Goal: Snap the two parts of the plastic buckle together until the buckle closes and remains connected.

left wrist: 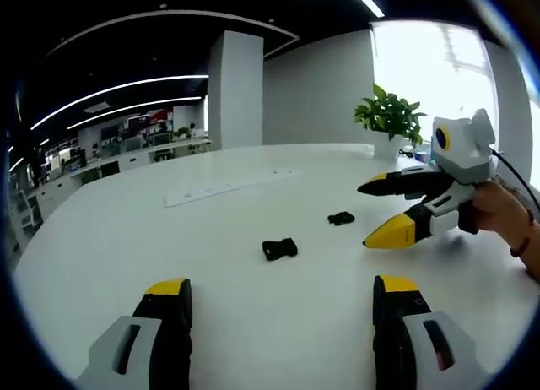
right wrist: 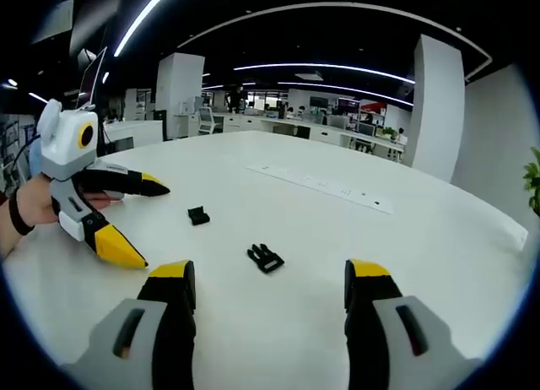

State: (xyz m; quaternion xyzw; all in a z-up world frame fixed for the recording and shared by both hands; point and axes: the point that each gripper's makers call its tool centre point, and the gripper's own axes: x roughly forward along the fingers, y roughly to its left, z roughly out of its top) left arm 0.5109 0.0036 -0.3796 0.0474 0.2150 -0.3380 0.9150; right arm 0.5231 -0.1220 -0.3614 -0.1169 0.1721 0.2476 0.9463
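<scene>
Two black buckle parts lie apart on the white table [left wrist: 211, 263]. The socket part [left wrist: 279, 249] is just ahead of my left gripper [left wrist: 283, 293], which is open with nothing between its fingers. The pronged part [left wrist: 341, 219] lies farther off, near the right gripper [left wrist: 367, 214], which comes in from the right, open, in a person's hand [left wrist: 506, 213]. In the right gripper view the pronged part [right wrist: 265, 257] sits just ahead of my open right gripper [right wrist: 270, 276]. The socket part [right wrist: 198, 215] lies beyond it, beside the open left gripper [right wrist: 152, 225].
A long flat white strip [left wrist: 228, 187] [right wrist: 321, 185] lies on the table beyond the buckle parts. A potted plant [left wrist: 390, 120] stands at the table's far edge by the window. Office desks and a white pillar [left wrist: 236, 90] stand behind.
</scene>
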